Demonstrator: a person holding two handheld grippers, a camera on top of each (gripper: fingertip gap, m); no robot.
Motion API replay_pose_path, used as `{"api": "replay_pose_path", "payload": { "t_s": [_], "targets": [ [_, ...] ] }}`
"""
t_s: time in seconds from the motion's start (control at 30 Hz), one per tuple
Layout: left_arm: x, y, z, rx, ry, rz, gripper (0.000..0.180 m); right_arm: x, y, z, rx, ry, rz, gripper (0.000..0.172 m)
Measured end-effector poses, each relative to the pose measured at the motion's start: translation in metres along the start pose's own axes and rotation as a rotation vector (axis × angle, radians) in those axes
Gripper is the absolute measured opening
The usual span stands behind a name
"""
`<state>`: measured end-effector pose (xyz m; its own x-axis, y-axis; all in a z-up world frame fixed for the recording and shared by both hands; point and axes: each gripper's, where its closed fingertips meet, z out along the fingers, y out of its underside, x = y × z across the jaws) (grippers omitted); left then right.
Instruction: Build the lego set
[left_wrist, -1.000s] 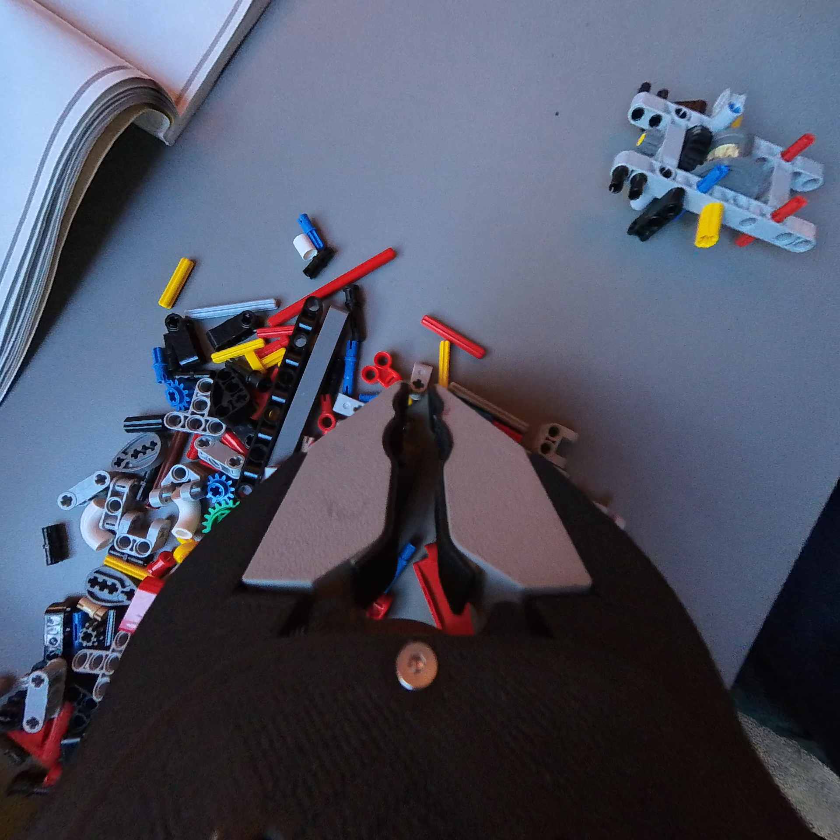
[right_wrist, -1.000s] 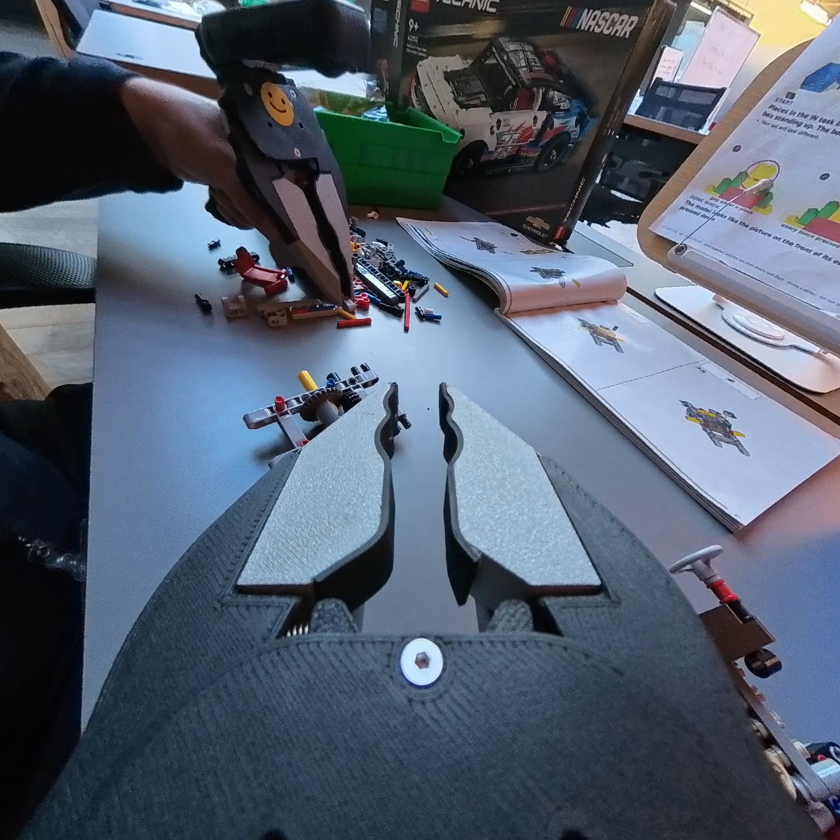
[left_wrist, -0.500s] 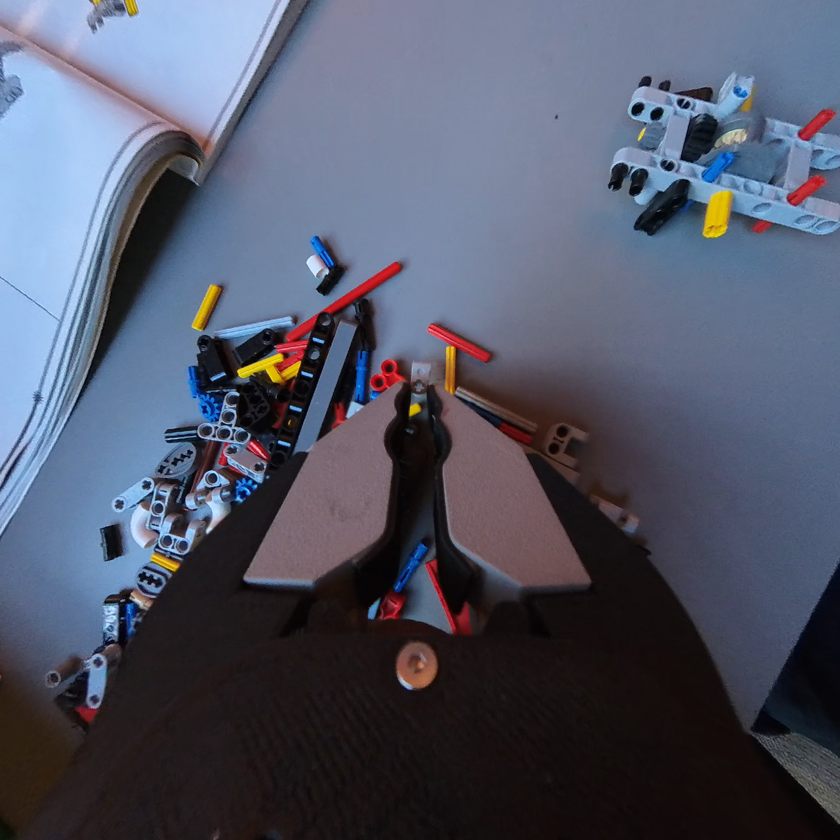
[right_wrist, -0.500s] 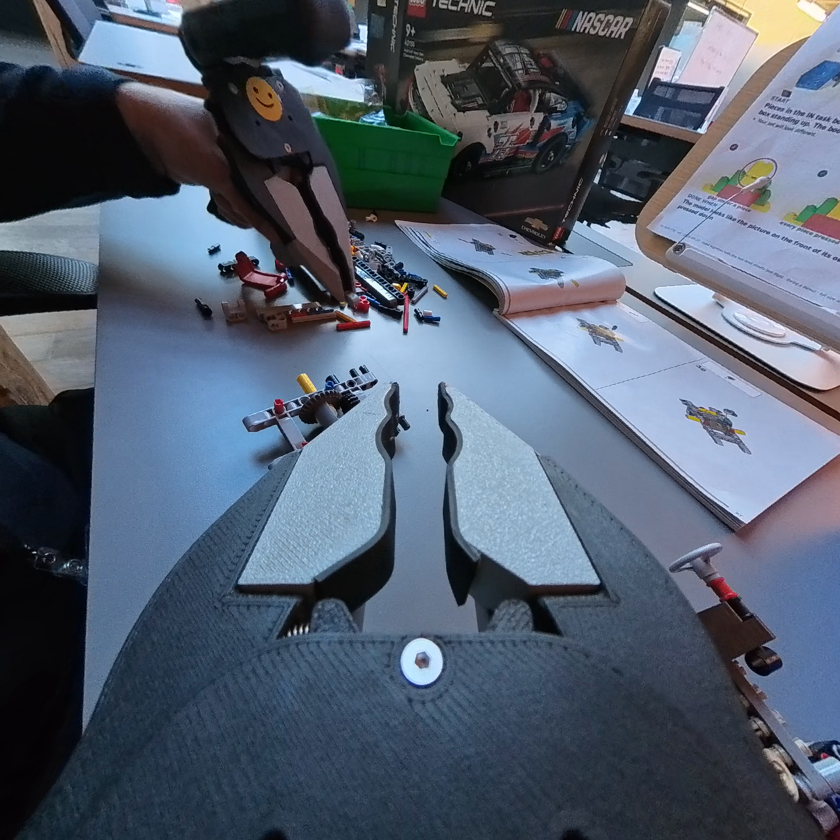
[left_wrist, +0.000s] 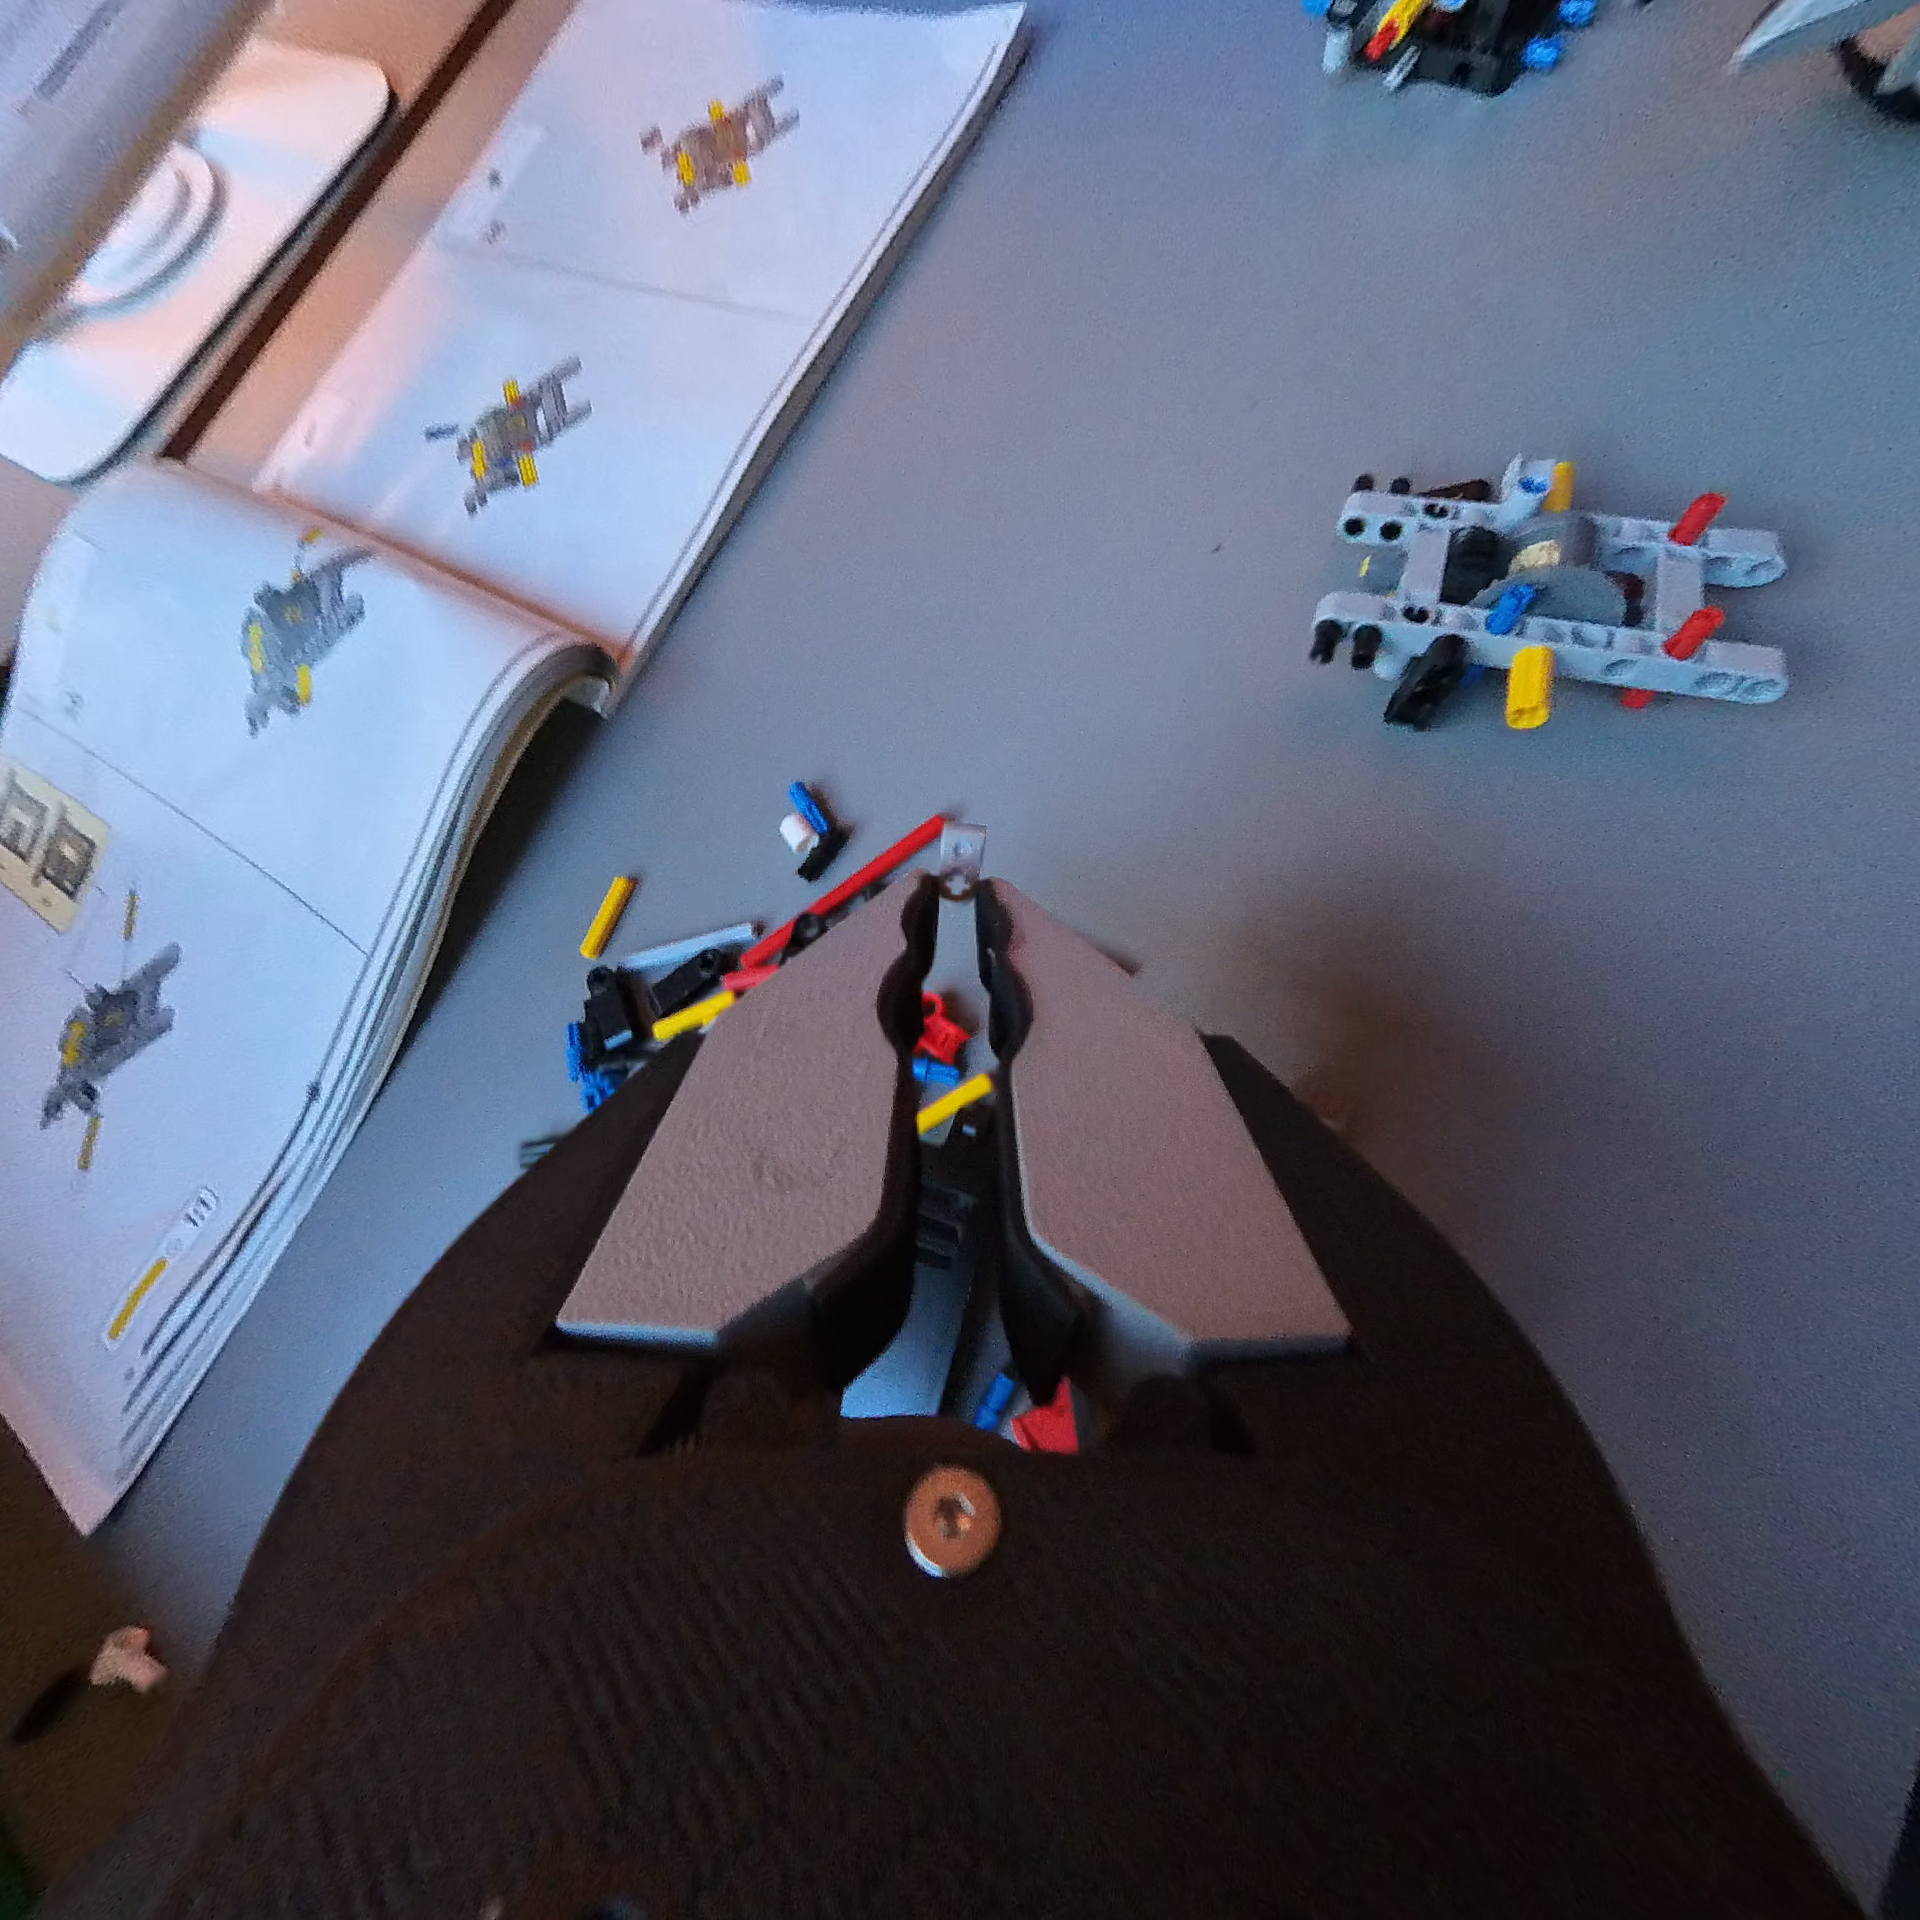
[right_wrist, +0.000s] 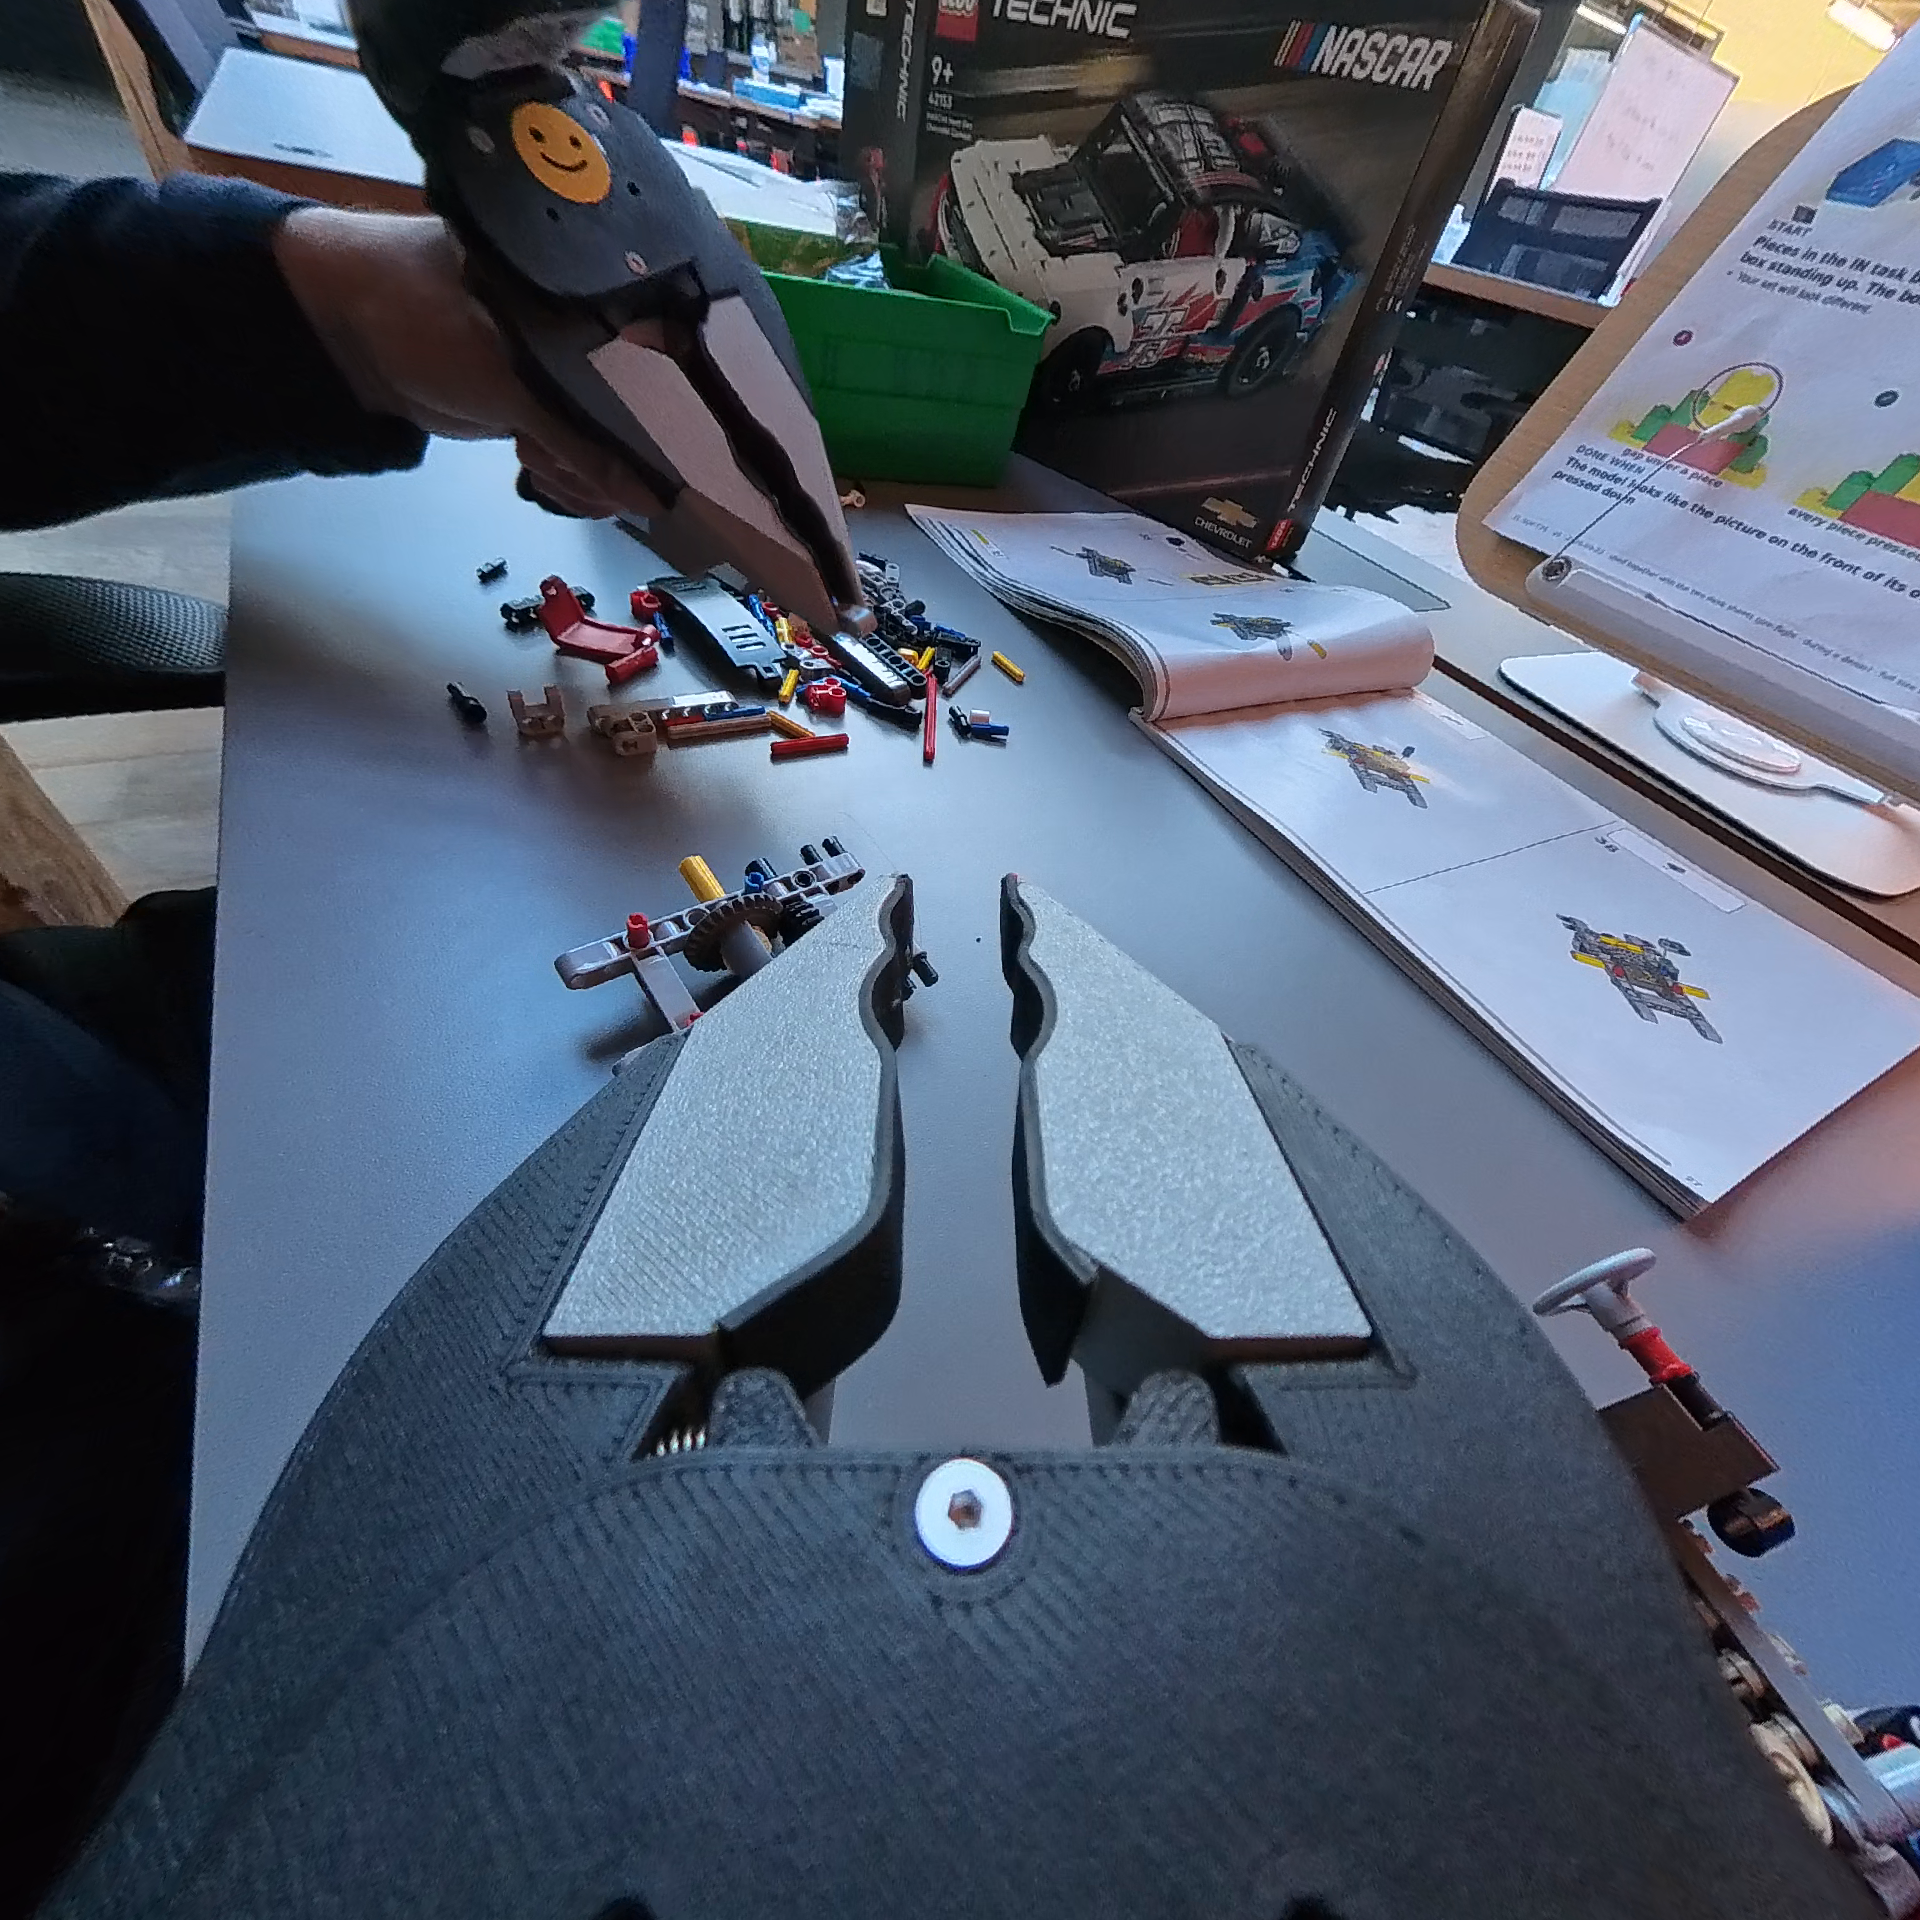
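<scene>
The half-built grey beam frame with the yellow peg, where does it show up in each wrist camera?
Left wrist view: the grey beam frame lies at right of centre, apart from the loose pile.
Right wrist view: the frame sits left of centre, partly behind the right gripper.
Shared landmark: the open instruction booklet.

Your left wrist camera looks steeply down past its fingers onto the loose brick pile (left_wrist: 665, 997); your right looks low across the table (right_wrist: 364, 831), sharing the pile, instruction booklet (right_wrist: 1455, 831) and chassis assembly (left_wrist: 1548, 592).
</scene>
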<state>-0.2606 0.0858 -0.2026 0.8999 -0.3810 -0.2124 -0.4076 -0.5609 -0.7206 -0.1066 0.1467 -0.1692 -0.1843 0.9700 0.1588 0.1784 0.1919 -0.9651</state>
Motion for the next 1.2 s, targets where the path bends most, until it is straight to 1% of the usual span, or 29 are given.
{"api": "replay_pose_path", "payload": {
  "t_s": [0.17,0.43,0.6,0.8,0.9,0.97,1.07,1.13,1.2],
  "targets": [
    [0.014,-0.023,-0.003,0.101,-0.031,0.139,0.004,0.0,0.0,0.0,0.003,-0.003,0.005,0.014],
    [0.039,-0.052,-0.005,0.213,-0.103,0.331,0.004,0.002,-0.003,-0.002,0.026,-0.004,0.019,0.014],
    [0.055,-0.065,-0.004,0.273,-0.109,0.402,0.004,0.001,-0.004,-0.003,0.036,-0.008,0.017,0.013],
    [0.066,-0.081,-0.01,0.352,-0.182,0.522,0.004,-0.003,-0.007,-0.004,0.06,-0.032,0.024,0.012],
    [0.072,-0.087,-0.014,0.383,-0.218,0.589,0.004,-0.01,-0.012,-0.004,0.081,-0.085,0.059,0.009],
    [0.077,-0.089,-0.016,0.396,-0.257,0.665,0.004,-0.021,-0.016,-0.002,0.094,-0.167,0.114,0.006],
    [0.088,-0.091,-0.02,0.424,-0.312,0.783,0.003,-0.043,-0.027,0.005,0.085,-0.314,0.203,0.013],
    [0.096,-0.093,-0.024,0.45,-0.357,0.865,0.004,-0.057,-0.034,0.01,0.068,-0.384,0.208,0.014],
    [0.099,-0.092,-0.026,0.46,-0.408,0.942,0.004,-0.064,-0.041,0.014,0.063,-0.407,0.183,0.014]
  ]
}}
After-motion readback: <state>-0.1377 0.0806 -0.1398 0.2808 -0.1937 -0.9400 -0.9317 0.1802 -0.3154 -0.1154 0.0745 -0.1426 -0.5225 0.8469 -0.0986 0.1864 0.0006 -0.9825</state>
